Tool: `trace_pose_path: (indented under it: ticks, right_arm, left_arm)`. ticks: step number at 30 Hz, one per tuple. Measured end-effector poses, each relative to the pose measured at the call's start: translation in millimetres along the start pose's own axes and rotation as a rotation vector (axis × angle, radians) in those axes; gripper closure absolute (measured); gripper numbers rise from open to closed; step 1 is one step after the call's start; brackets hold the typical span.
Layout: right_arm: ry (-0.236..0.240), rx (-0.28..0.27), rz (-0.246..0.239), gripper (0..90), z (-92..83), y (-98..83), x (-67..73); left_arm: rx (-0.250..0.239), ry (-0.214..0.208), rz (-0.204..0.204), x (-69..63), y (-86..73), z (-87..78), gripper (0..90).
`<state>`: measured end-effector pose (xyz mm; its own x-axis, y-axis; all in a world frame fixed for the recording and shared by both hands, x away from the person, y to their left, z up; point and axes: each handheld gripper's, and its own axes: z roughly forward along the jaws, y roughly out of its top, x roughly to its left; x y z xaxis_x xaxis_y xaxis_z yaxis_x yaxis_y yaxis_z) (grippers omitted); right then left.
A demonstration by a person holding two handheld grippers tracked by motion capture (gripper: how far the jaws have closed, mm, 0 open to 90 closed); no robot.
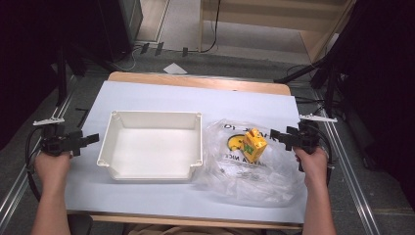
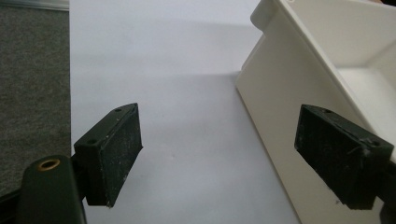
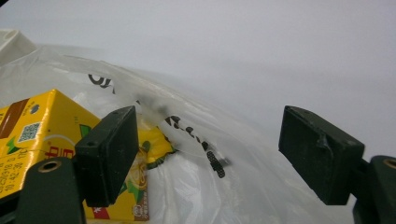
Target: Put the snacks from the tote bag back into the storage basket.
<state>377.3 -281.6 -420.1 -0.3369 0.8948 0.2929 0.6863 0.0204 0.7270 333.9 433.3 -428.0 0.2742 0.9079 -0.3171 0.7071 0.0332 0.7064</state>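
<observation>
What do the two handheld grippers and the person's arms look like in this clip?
Both the left gripper and the right gripper are black, each with two flat rectangular pads, a brass-ringed screw hole at the jaw base, a grey three-cornered plate on top and a trailing black cable. The forearms are bare, with no sleeves in view.

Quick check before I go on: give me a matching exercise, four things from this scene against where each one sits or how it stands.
Things:
1. white bin
2. yellow carton
3. clear plastic bag
4. left gripper

Places or states:
A. stands on the bag
B. spread flat at the table's right side
C. open, beside the bin's left wall
D. mid-table, nothing inside

Pairs: 1-D, 2-A, 3-B, 4-C
</observation>
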Motion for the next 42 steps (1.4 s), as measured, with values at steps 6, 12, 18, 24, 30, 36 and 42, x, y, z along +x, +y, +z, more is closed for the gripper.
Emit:
trace_pose_path:
  ticks: [6, 12, 18, 24, 30, 36, 42]
  right_arm:
    - [0.007, 0.042, -0.009, 17.6, -2.6, 1.6, 4.4]
    - [0.082, 0.045, -0.045, 13.7, -7.1, 7.1, 14.3]
    - [0.087, 0.052, -0.035, 14.9, -10.9, 13.2, 18.5]
    - [0.097, 0.067, -0.052, 18.9, -16.2, 18.3, 25.8]
    - [0.092, 0.085, -0.077, 25.8, -22.1, 22.8, 34.0]
    - [0.087, 0.106, -0.122, 31.7, -27.2, 27.6, 47.3]
    - [0.099, 0.115, -0.152, 34.3, -29.6, 31.9, 60.0]
  left_arm:
    - [0.004, 0.007, -0.003, -0.8, 1.4, -0.5, 16.0]
    - [0.004, -0.006, 0.003, -4.8, 3.8, -2.5, 15.9]
    - [0.002, -0.004, 0.011, -5.7, 4.5, -4.3, 15.9]
    - [0.006, 0.004, 0.023, -6.3, 5.0, -5.3, 15.9]
    - [0.004, 0.004, 0.032, -7.0, 5.3, -6.2, 15.9]
    - [0.005, 0.002, 0.032, -7.2, 5.0, -5.9, 15.9]
    - [0.001, 0.004, 0.028, -6.5, 4.2, -7.8, 15.9]
